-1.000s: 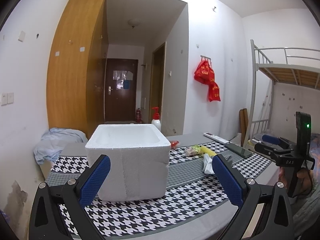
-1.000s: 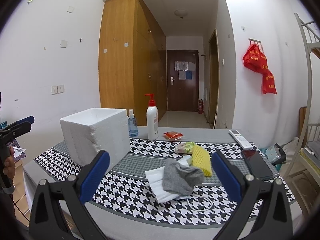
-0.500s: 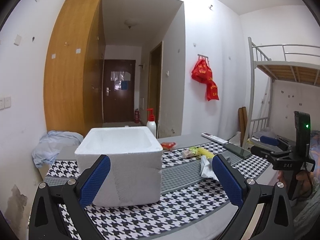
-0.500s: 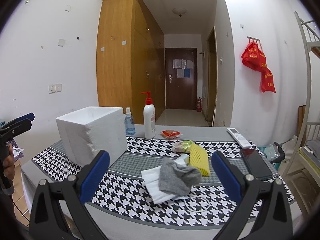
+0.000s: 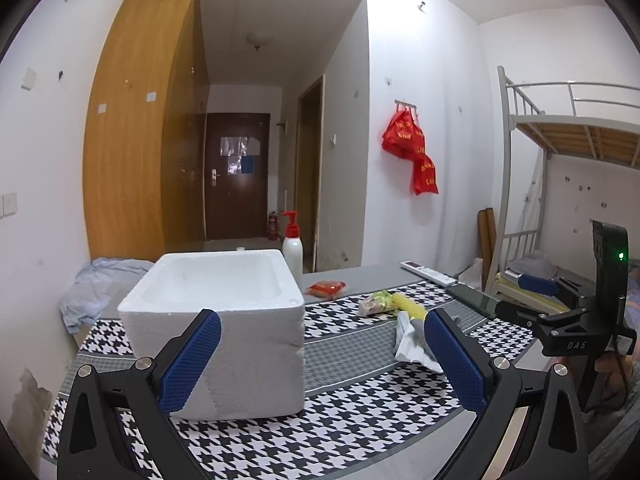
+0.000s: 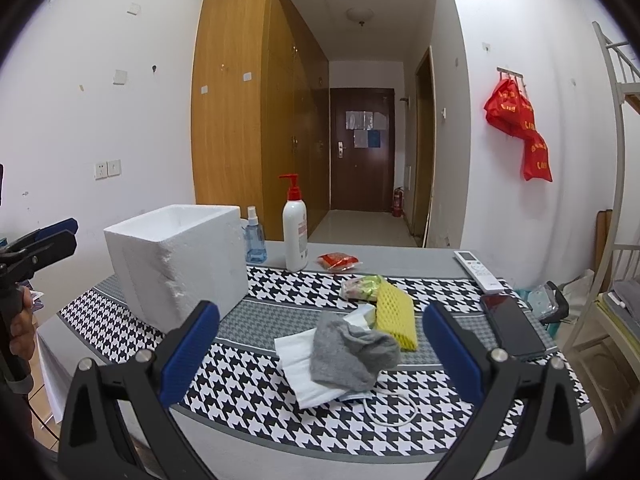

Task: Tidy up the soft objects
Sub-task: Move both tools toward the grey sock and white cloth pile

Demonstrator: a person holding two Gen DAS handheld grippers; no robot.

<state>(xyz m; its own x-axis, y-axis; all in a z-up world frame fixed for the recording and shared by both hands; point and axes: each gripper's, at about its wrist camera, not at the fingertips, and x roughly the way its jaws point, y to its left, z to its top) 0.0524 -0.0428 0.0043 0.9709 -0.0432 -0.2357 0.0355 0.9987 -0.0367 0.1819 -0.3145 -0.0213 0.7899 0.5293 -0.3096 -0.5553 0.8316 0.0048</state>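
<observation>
A white foam box [image 5: 224, 320] [image 6: 180, 264] stands open-topped on the houndstooth tablecloth [image 5: 360, 424] [image 6: 240, 376]. Right of it lie a grey sock [image 6: 352, 354] on a white face mask [image 6: 300, 364], a yellow foam net [image 6: 396, 316] [image 5: 408, 306] and a green snack packet [image 6: 360, 286] [image 5: 374, 304]. My left gripper [image 5: 320, 354] is open, just in front of the box. My right gripper [image 6: 320, 344] is open too, hovering short of the sock. Neither holds anything.
A red-pump lotion bottle [image 6: 295, 236], a blue spray bottle [image 6: 255, 242], a red sachet [image 6: 338, 261], a remote [image 6: 480, 272] and a phone [image 6: 512, 330] sit on the table. A bunk bed [image 5: 560, 184] stands right; a bundle of cloth [image 5: 96, 288] lies left.
Both grippers have risen and tilted a little, so the foam box top shows more. The right gripper has edged toward the sock. Both jaws stay open.
</observation>
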